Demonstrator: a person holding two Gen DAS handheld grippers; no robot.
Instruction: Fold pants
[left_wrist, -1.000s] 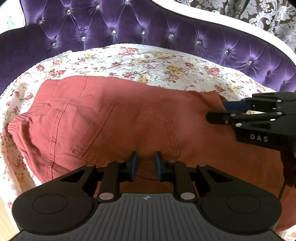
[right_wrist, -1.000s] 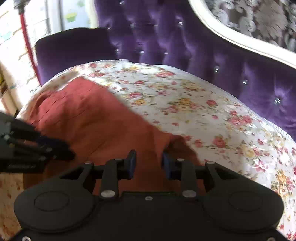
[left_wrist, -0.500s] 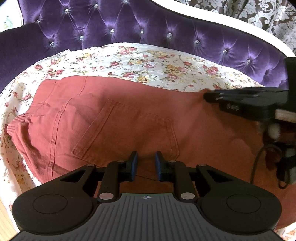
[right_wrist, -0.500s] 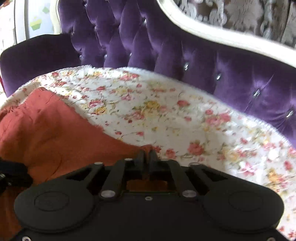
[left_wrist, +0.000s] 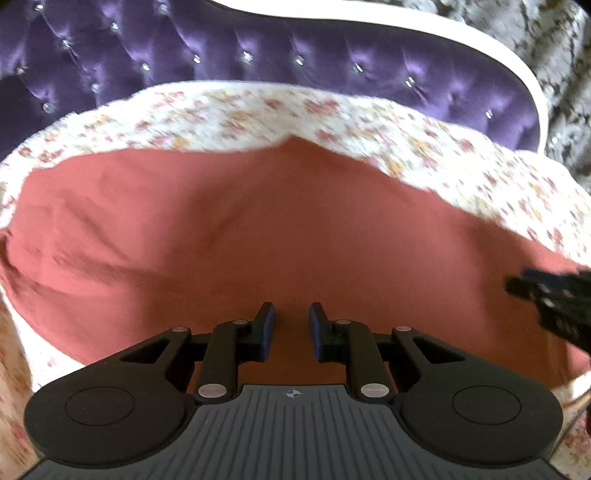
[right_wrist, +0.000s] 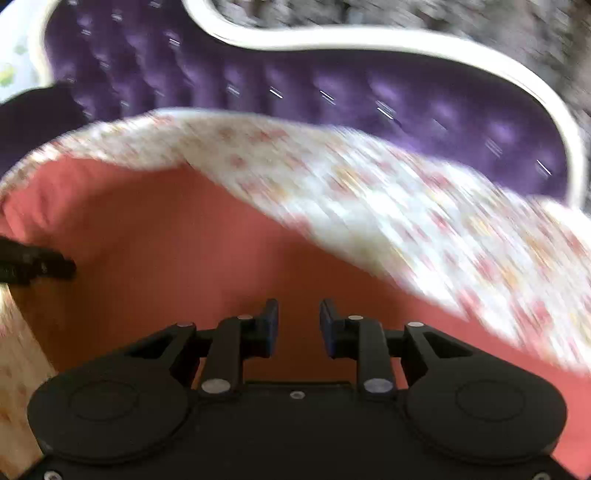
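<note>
Two grippers hang over one pair of rust-red pants (left_wrist: 280, 236), each pointing steeply down at the cloth. In the left wrist view the left gripper (left_wrist: 291, 330) stands with its jaws narrowly parted, a gap between the blue pads, and nothing pressed between them; the red fabric shows through the gap and lies directly beneath and ahead of the fingertips. To the right of that gripper, near the picture's edge, the dark tip of the right gripper (left_wrist: 546, 295) shows over the pants, too blurred to read its jaws from there.

In the right wrist view the right gripper (right_wrist: 298, 326) also has its pads apart, a little wider than the left one's. Its jaws have just been closing and then easing slightly open, and no fabric sits between them; the cloth lies below. Off to its left the left gripper (right_wrist: 37, 260) appears as a black tip over the pants' far-left part.

Ahead of both grippers the pants spread wide and mostly smooth, with soft creases to the left of the left gripper. Beyond the pants' far edge runs a floral sheet (left_wrist: 258, 114), white with small pink and yellow flowers, which also wraps round on the right. Behind the sheet rises the purple tufted sofa back (left_wrist: 295, 59) with shiny buttons and a white frame (right_wrist: 369, 40). The right wrist view is heavily motion-blurred.
</note>
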